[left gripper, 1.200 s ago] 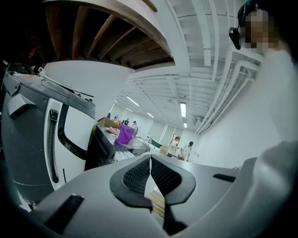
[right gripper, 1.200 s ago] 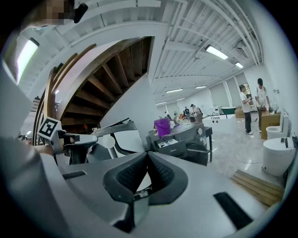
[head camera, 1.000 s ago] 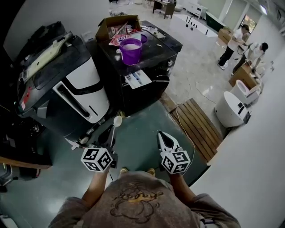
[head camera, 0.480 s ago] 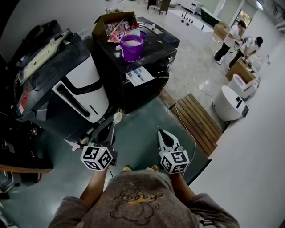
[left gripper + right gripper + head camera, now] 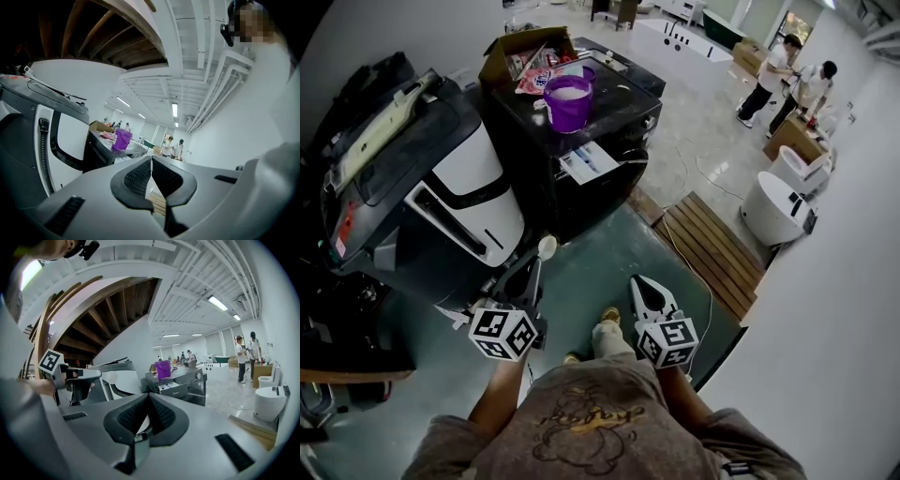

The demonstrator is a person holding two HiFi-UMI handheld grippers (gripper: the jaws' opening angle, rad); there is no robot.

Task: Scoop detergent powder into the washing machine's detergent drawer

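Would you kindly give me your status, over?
Status: left claw shut on white scoop; right claw shut, empty. Ahead, purple cup of powder on washer, drawer open. Nothing seen in the way.

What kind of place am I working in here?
Likely an appliance test hall or showroom, not a home: a black washing machine, another machine beside it, white appliances standing on an open floor, bare pipes overhead.
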